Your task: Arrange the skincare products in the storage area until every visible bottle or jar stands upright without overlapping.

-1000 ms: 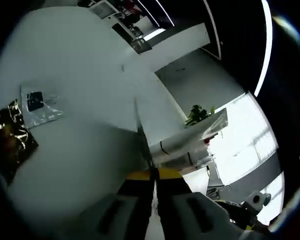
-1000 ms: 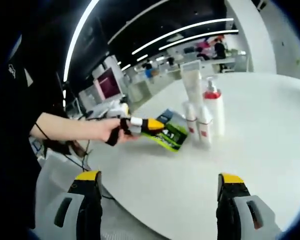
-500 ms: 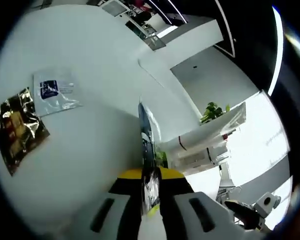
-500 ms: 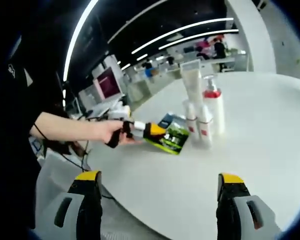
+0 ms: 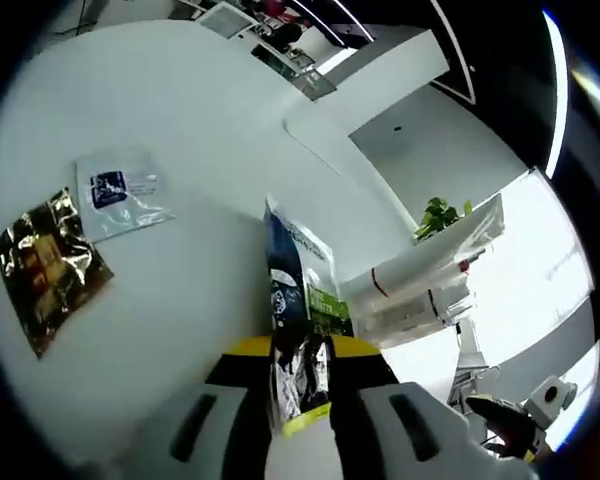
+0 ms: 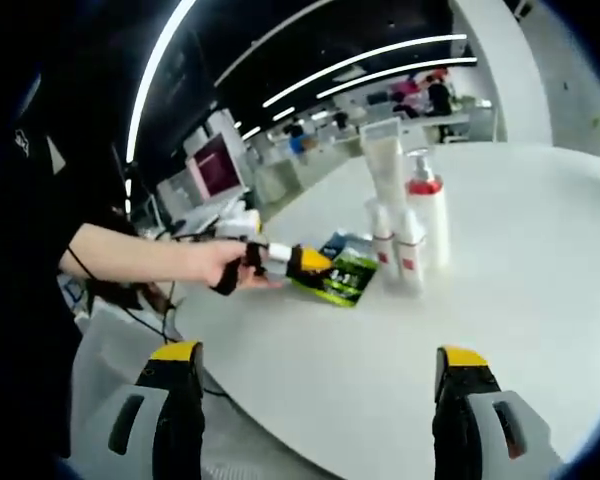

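Left tongs [image 5: 300, 385] clamped on green-and-blue sachet [image 5: 298, 300], right tongs [image 6: 320, 395] spread wide, white bottles [image 6: 405, 235] upright.

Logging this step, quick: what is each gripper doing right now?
Left gripper: closed on the green sachet.
Right gripper: open, holding nothing, above the white table.

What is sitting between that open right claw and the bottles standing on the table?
Nothing visible. In the right gripper view only bare white table lies between the open right gripper and the upright bottles. The left gripper, shut on a green sachet, sits just to their left, off that path.
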A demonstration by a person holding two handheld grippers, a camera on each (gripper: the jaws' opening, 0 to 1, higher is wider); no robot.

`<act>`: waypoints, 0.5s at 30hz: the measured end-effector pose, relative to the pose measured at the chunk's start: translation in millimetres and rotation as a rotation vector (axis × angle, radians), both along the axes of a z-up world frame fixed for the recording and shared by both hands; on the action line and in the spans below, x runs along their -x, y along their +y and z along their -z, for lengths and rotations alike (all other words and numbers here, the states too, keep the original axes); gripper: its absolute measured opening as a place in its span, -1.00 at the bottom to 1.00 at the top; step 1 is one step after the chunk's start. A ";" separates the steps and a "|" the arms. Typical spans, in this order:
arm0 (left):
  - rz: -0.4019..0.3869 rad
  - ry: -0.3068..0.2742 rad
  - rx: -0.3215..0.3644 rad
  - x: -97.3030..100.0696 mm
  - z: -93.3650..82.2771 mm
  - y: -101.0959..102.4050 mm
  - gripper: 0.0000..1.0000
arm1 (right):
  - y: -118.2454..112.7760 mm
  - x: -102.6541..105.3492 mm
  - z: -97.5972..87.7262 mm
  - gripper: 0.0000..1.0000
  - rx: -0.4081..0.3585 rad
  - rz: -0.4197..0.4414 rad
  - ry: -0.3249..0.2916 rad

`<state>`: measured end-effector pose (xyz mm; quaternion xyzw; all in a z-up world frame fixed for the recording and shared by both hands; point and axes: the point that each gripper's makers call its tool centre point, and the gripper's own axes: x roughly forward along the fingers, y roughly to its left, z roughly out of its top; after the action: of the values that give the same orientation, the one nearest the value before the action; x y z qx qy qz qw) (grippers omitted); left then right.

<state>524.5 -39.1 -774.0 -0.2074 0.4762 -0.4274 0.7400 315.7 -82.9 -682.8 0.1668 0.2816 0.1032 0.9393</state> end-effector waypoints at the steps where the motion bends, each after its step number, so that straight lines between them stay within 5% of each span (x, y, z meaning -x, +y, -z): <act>1: 0.002 -0.005 -0.004 -0.9 0.7 -0.1 -0.71 | 0.0 0.0 -0.1 0.99 -0.001 0.000 0.000; 15: 0.048 -0.087 -0.058 -6.4 2.1 2.1 -0.57 | -0.7 -0.5 -1.1 0.99 -0.007 0.007 -0.006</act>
<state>530.9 -37.0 -776.1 -0.1559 0.4606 -0.4395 0.7552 316.2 -83.6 -681.7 0.1707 0.2779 0.1014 0.9399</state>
